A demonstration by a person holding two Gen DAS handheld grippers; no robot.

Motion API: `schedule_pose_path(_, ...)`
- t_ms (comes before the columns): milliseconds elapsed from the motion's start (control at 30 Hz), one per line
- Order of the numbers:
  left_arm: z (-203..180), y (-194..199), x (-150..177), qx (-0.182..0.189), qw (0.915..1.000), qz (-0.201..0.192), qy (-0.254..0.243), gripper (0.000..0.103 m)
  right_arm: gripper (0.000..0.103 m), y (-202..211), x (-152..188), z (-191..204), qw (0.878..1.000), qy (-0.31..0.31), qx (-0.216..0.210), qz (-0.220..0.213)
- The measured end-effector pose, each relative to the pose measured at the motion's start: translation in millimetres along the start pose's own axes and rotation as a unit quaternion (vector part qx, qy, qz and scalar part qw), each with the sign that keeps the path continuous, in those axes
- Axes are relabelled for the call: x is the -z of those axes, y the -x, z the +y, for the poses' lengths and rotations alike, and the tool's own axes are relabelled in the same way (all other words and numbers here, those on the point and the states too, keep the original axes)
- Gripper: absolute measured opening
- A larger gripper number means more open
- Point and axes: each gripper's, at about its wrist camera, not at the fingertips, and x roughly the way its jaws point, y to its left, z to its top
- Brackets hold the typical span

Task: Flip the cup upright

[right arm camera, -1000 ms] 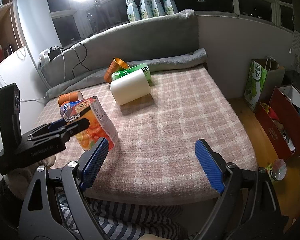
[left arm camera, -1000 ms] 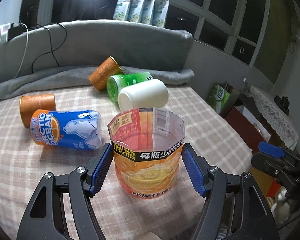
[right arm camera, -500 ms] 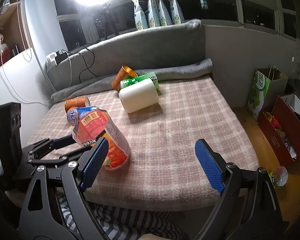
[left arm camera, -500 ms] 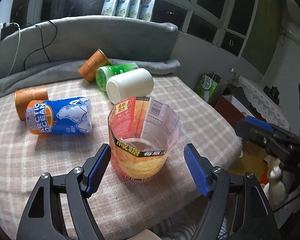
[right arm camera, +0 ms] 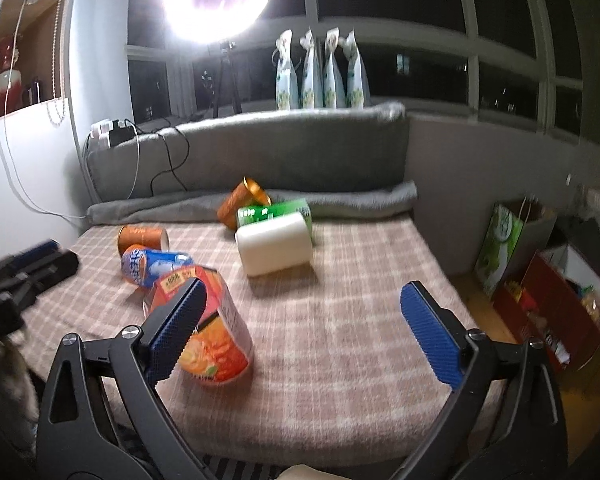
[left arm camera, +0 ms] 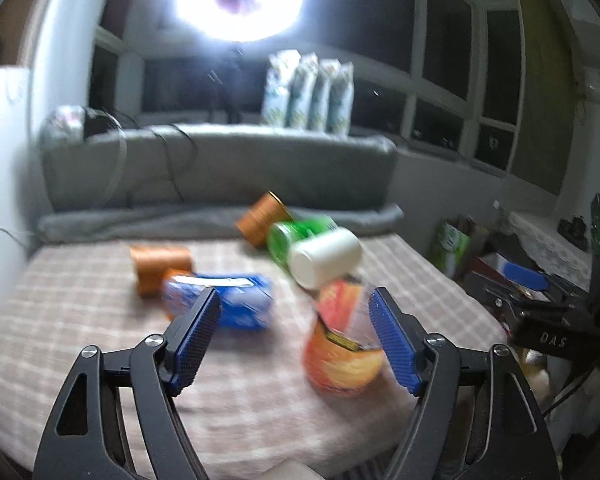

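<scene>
Two grippers: both spread wide, neither holding anything
Left gripper (left arm camera: 292,334): blue pads apart, hanging over the near edge of the checked blanket (left arm camera: 80,320); this view is blurred
Right gripper (right arm camera: 300,326): pads wide apart above the blanket's near right part
Cup (right arm camera: 214,338): orange printed cup standing on its base, open mouth up, leaning slightly; near the front of the blanket, partly behind the right gripper's left pad in the right wrist view
Cup and left gripper: cup sits just inside the right pad in the left wrist view, free of both pads
Blue can (right arm camera: 152,264): lying on its side just behind the cup
Orange can (right arm camera: 142,240): on its side behind the blue can
White cylinder (right arm camera: 274,248): lying mid-blanket, against a green container (right arm camera: 276,212)
Back: grey cushion (right arm camera: 260,148) along the wall
</scene>
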Motion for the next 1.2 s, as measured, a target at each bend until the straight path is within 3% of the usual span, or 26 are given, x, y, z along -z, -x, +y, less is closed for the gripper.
schedule_pose_path(233, 19, 24, -11, -0.058, 0.9966, -0.058, 0.001, 0.081, 0.100, 5, -5, 16, 0.998, 0.016, 0.029, -0.050)
schedule_pose_path(467, 29, 34, -12, -0.086, 0.9936, -0.073, 0.007, 0.082, 0.103, 6, -7, 18, 0.997, 0.009, 0.042, -0.068)
schedule_pose_path(1200, 30, 37, -11, -0.096, 0.9925, -0.074, 0.010, 0.083, 0.103, 4, -6, 15, 0.997, 0.002, 0.046, -0.065)
